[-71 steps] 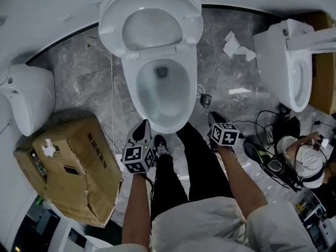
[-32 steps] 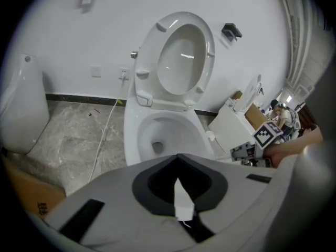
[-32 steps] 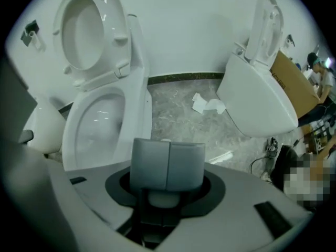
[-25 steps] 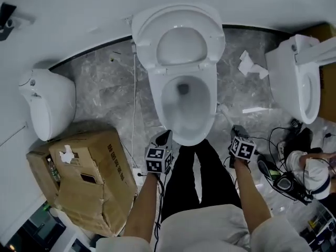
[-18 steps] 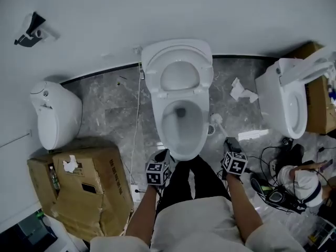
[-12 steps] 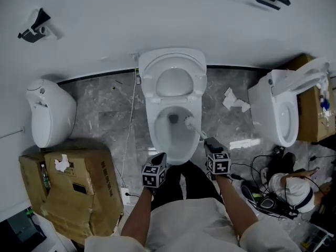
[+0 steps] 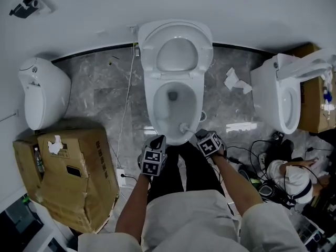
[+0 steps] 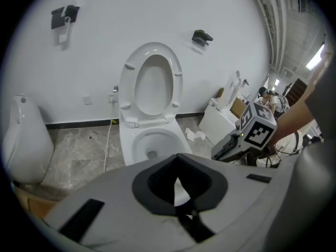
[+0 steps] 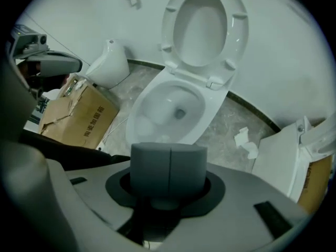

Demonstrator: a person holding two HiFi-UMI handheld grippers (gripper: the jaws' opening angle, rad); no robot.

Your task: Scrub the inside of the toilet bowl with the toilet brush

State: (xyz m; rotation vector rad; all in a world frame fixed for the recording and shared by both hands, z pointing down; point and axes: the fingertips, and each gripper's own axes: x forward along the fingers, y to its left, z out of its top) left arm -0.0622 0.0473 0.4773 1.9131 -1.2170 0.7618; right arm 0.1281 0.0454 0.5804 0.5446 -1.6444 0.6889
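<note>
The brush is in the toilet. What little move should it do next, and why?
Probably slide the toilet brush deeper, toward the drain hole. The right gripper grips its handle, but its white head sits just inside the near rim of the toilet bowl, so the deeper walls are not being reached from there.

Toilet brush (image 7: 185, 127) handle hidden under right gripper (image 7: 199, 135); only the blurred head showed. Second toilet (image 7: 273, 96) at 3 o'clock and person (image 7: 294, 178) at 4 o'clock cut by the edge.
</note>
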